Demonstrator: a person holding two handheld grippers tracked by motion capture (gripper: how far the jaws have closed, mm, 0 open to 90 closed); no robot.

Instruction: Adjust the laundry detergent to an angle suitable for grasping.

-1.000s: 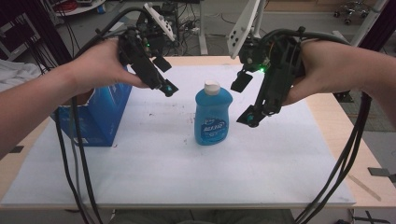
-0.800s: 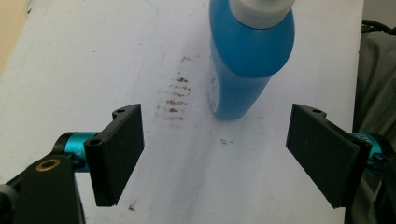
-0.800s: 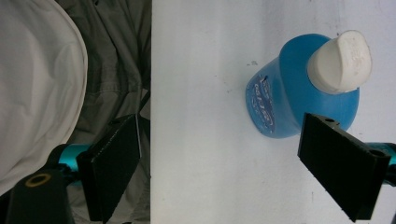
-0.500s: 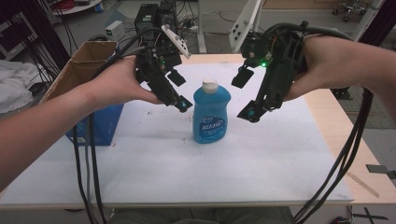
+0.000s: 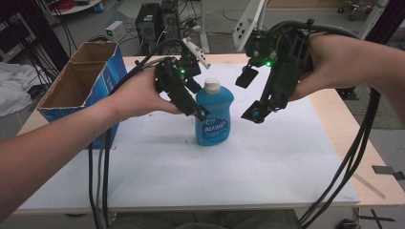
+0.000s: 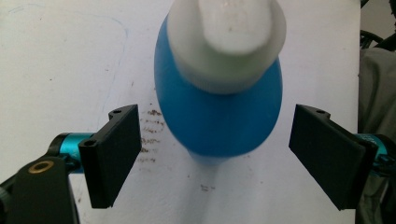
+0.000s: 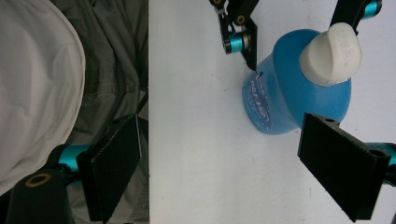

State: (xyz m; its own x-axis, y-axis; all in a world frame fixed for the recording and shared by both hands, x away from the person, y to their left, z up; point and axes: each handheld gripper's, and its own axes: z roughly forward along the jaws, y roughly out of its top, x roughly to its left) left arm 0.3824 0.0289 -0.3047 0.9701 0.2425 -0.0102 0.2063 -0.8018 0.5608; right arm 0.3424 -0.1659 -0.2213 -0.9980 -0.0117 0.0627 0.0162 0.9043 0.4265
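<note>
Straddling the upright blue plastic soap bottle (image 6: pixel 219 116), the left gripper (image 6: pixel 215 158) has just been opening, pads clear; the right gripper (image 5: pixel 248 95) hovers wide open, empty.

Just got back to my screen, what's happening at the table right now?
A person holds tongs in each hand over a white table. The left tongs have just been opening and straddle the upright blue soap bottle without pressing it. The right tongs hover open beside it. A blue cardboard box stands at the left.

Glossy blue plastic bottle (image 5: pixel 214 117)
</note>
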